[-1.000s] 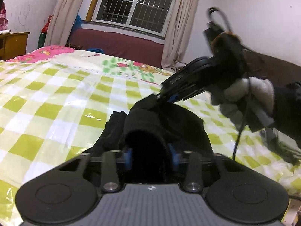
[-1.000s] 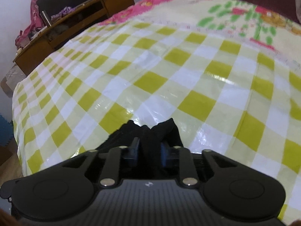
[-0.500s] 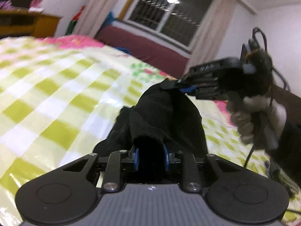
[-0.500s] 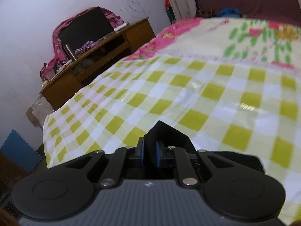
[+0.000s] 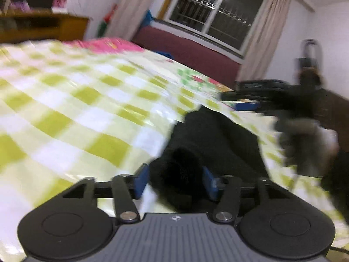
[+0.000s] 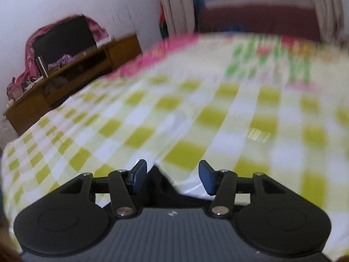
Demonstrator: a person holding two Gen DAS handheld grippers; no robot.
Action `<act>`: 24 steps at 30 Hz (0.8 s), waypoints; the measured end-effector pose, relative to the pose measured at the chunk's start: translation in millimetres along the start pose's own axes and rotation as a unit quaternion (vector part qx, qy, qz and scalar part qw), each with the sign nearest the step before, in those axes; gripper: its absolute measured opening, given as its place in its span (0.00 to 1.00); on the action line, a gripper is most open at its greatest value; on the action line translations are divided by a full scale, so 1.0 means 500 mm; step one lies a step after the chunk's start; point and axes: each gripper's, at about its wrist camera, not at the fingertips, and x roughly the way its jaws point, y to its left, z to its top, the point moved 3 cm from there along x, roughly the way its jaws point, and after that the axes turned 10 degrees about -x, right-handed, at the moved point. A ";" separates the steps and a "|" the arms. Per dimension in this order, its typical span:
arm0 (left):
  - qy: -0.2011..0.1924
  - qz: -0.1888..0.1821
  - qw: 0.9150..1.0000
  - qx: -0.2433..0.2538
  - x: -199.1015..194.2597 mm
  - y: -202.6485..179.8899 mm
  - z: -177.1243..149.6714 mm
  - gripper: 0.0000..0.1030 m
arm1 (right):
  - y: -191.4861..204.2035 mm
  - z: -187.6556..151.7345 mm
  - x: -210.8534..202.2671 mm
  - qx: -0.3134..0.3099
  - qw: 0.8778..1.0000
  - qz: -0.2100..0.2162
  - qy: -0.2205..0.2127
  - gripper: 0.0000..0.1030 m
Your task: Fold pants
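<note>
Left view alone shows right gripper (image 5: 242, 100) over black pants (image 5: 209, 135), both grippers' jaws just opened, spread, left gripper (image 5: 174, 183) straddling pants unpinched, right holding nothing

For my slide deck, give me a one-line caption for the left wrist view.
Left hand-held gripper, just opened, straddles black pants on a checked bedsheet.

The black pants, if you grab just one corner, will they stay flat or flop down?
Probably flop: the pants already lie slumped in soft rounded folds. Likely light for their size. On the shiny checked sheet they might slide when pushed.
</note>
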 end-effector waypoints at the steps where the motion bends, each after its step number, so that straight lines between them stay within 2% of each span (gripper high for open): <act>1: -0.011 0.013 1.000 0.000 -0.016 0.003 0.006 0.67 | -0.002 0.001 -0.029 -0.011 1.000 -0.017 -0.017 0.54; 2: -0.027 0.025 0.999 -0.002 -0.031 0.003 0.015 0.67 | -0.002 -0.002 -0.052 -0.016 0.999 -0.023 -0.030 0.55; 4: -0.056 0.018 0.998 0.011 -0.060 -0.011 0.036 0.67 | 0.004 -0.012 -0.082 -0.023 0.999 -0.015 -0.045 0.55; 7: -0.074 0.002 0.995 0.069 -0.055 -0.064 0.052 0.67 | 0.042 -0.030 -0.076 -0.051 0.998 0.015 -0.044 0.54; 9: -0.066 0.000 0.992 0.106 -0.026 -0.091 0.044 0.67 | 0.067 -0.040 -0.044 -0.056 0.997 0.046 -0.030 0.54; 11: -0.042 -0.015 0.992 0.115 0.011 -0.093 0.028 0.67 | 0.086 -0.054 0.001 -0.055 0.994 0.090 -0.003 0.50; 13: -0.012 -0.008 0.991 0.136 0.059 -0.089 0.006 0.67 | 0.091 -0.067 0.050 -0.066 0.994 0.088 0.024 0.50; 14: -0.001 0.012 0.987 0.159 0.082 -0.083 -0.008 0.67 | 0.085 -0.069 0.079 -0.066 0.994 0.078 0.037 0.47; 15: 0.004 0.030 0.984 0.178 0.102 -0.078 -0.017 0.72 | 0.076 -0.069 0.104 -0.061 0.995 0.059 0.047 0.48; 16: 0.003 0.038 0.982 0.186 0.115 -0.068 -0.023 0.75 | 0.059 -0.069 0.129 -0.039 0.996 0.050 0.060 0.52; 17: 0.007 0.035 0.984 0.177 0.122 -0.061 -0.020 0.78 | 0.041 -0.069 0.149 -0.002 0.996 0.062 0.071 0.53; 18: 0.019 0.028 0.987 0.159 0.122 -0.052 -0.014 0.80 | 0.034 -0.071 0.153 0.013 0.995 0.065 0.073 0.53; 20: 0.042 0.009 0.992 0.119 0.110 -0.029 -0.001 0.81 | 0.038 -0.069 0.133 -0.002 0.996 0.061 0.064 0.53; 22: 0.042 0.008 0.992 0.119 0.087 -0.027 0.010 0.81 | 0.028 -0.065 0.086 0.012 0.997 0.061 0.044 0.53; 24: 0.032 0.011 0.989 0.144 0.058 -0.043 0.018 0.81 | 0.000 -0.068 0.020 0.045 0.997 0.058 0.015 0.52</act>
